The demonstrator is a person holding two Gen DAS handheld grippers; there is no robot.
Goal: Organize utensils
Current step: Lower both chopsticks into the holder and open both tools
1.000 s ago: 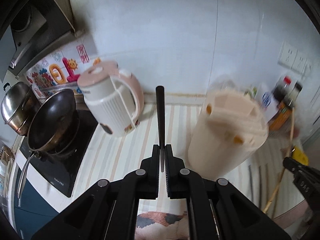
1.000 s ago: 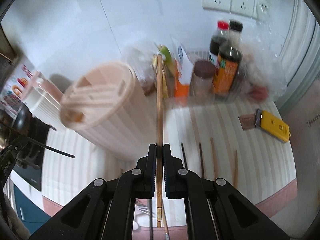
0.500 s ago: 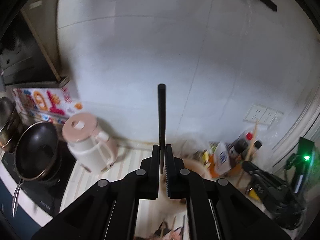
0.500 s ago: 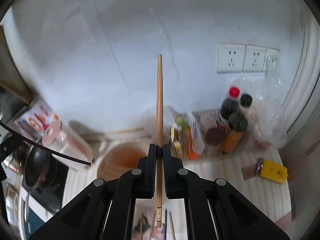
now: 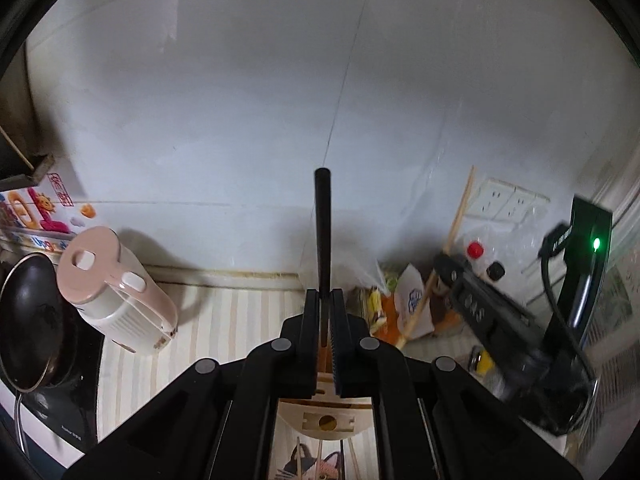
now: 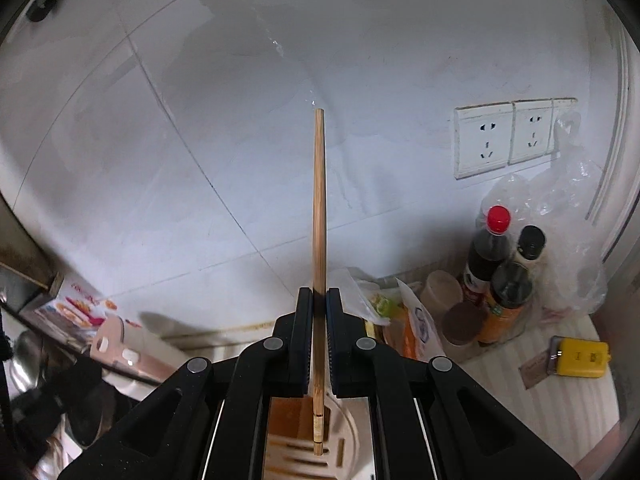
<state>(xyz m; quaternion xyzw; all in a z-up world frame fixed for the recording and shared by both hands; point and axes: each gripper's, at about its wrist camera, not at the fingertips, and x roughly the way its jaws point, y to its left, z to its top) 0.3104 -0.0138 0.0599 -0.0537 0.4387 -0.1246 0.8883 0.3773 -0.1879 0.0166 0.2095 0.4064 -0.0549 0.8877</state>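
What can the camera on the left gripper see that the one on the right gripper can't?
Only the left view shows the dark frying pan, the right gripper from outside, and the thin black chopstick clamped in the left gripper. Only the right view shows the yellow rectangular box. Both show the pink and white electric kettle, the wooden chopstick and the red-capped dark bottle.

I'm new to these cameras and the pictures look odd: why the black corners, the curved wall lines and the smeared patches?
Both views: fisheye lenses cause black corners and bowed tile seams. Left wrist view: black chopstick sharp, right gripper smeared by motion. Right wrist view: wooden chopstick crisp, lower left corner blurred and dark.
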